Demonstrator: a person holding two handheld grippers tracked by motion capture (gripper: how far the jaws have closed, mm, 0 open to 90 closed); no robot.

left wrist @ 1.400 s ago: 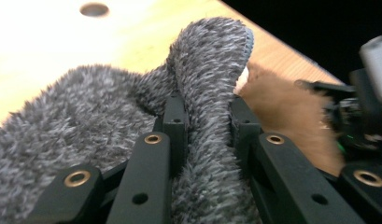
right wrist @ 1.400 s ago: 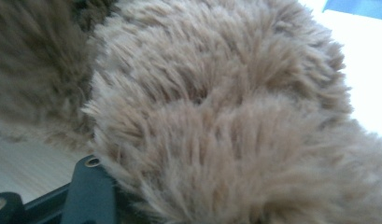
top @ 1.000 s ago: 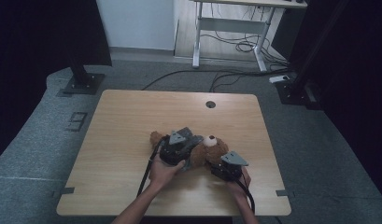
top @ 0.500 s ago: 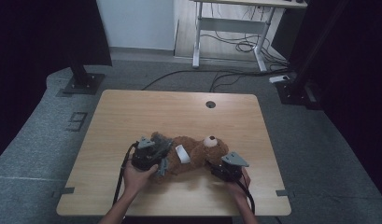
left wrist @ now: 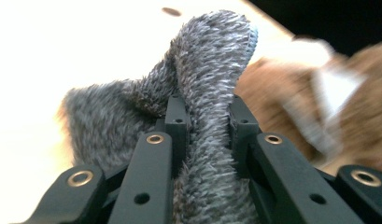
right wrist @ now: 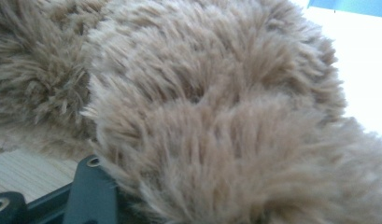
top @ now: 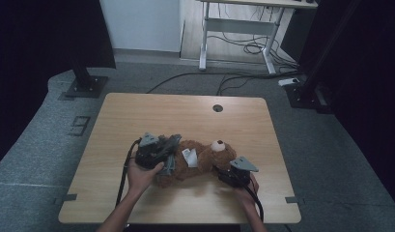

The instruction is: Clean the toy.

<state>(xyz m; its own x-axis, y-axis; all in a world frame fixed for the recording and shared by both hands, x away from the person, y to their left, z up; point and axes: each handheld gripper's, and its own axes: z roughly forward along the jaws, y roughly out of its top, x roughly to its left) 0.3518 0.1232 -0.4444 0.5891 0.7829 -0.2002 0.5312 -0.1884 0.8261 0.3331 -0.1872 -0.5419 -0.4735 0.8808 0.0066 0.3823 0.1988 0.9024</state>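
1. The teddy bear (top: 204, 159) lies on its back near the front edge of the table (top: 185, 116), with its head toward the person's right and a white label (top: 189, 157) on its belly.
2. A piece of grey fuzzy cloth (left wrist: 205, 84), perhaps a small garment, is at the bear's lower end, on the person's left.
3. The left tongs (top: 167, 153) are clamped on a fold of this grey cloth; in the left gripper view the cloth stands up between the two black jaws, which are almost together.
4. The right tongs (top: 223, 173) sit at the bear's head; in the right gripper view the plush fur is pressed very close to the camera and one black jaw is under it. I judge that they are clamped on the head, but the second jaw is hidden in the fur.
5. The bear looks light and soft, so it will bend and not resist a pull. It is not fragile.
6. The cloth is thin, limp and stretchy. A grip on a thick fold, as here, seems safer than on one edge, because the fur can slide out.
7. The head is a good place to hold: it is full and gives a firm anchor.
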